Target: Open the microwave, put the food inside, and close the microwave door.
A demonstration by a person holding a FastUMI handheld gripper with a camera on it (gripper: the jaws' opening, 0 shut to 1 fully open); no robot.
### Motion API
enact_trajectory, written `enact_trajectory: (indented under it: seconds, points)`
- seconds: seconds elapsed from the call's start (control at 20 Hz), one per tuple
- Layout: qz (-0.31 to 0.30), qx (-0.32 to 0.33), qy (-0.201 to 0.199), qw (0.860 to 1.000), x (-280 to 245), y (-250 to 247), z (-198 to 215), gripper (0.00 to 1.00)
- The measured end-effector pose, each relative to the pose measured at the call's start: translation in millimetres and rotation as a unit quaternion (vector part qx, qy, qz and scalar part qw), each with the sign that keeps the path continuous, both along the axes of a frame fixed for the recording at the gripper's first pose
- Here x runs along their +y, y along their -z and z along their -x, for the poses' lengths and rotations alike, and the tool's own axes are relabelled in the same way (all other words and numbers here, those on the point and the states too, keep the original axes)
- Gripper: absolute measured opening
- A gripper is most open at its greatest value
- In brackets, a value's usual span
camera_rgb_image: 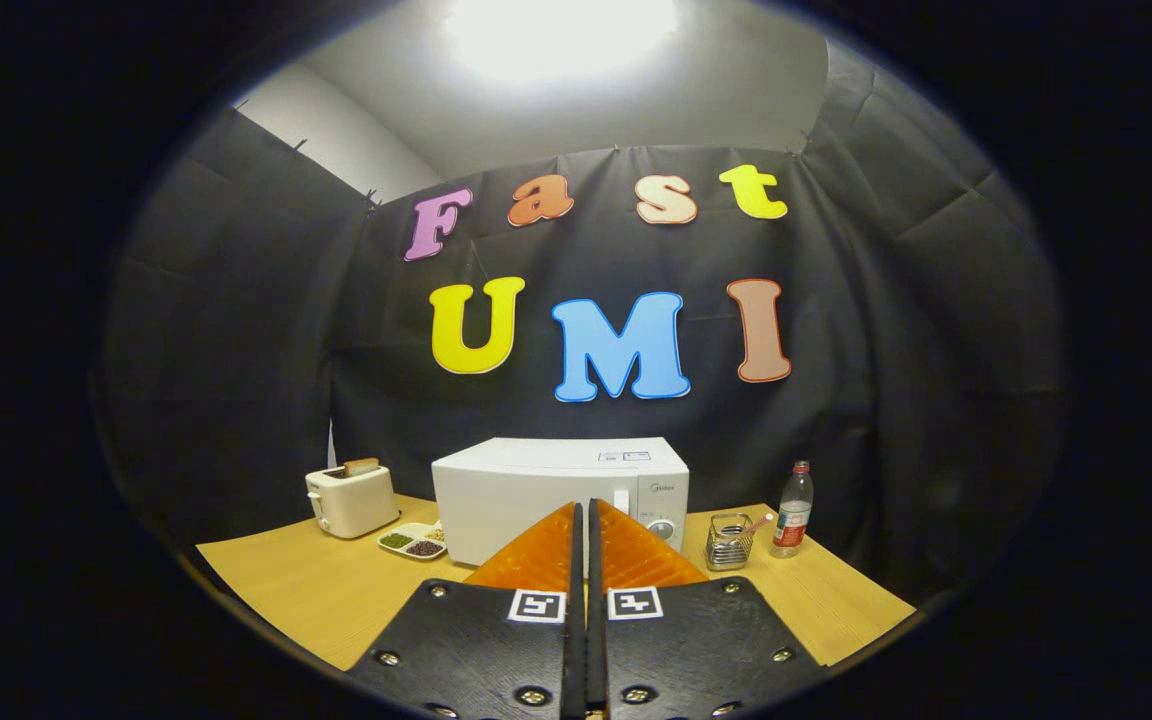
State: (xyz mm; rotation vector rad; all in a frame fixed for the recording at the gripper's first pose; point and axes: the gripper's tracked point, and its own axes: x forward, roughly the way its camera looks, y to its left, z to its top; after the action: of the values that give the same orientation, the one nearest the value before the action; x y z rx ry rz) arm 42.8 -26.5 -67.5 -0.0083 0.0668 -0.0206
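Gripper view, booth interior: your gripper (583, 525) hangs above the near edge of a wooden table (281, 585), fingers pressed together with only a slit between them and nothing held. Beyond and to the left of the fingers stands a cream toaster (350, 500) with a slice of bread (361, 466) poking from its slot; just beside it lies a divided dish (414, 541) of what looks like beans or grains, likely the food, though that is a guess. Such a dish would probably be light, rigid and easy to spill, so take it by the rim and keep it level. Straight ahead, partly behind your fingertips, sits the white microwave (536, 490), door closed; its box looks heavy and stiff enough to stay put, and the door's right edge, near the dial (665, 531), seems the place to pull. Beyond and right of the fingers are a wire holder (729, 541) and a plastic bottle (793, 509). Black cloth walls the booth, with a bright lamp overhead.
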Motion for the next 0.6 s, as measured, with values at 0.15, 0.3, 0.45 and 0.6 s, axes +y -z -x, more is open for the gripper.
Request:
enact_trajectory:
  seconds: [0.15, 0.3, 0.45, 0.6]
  points:
    - [0.017, -0.011, 0.0, 1.0, -1, -1, 20, 0.01]
    - [0.033, -0.009, 0.012, 0.999, -14, 1, 27, 0.01]
    - [0.031, 0.007, 0.02, 0.999, -28, 8, 22, 0.01]
    - [0.038, 0.016, 0.044, 0.998, -46, 12, 19, 0.01]
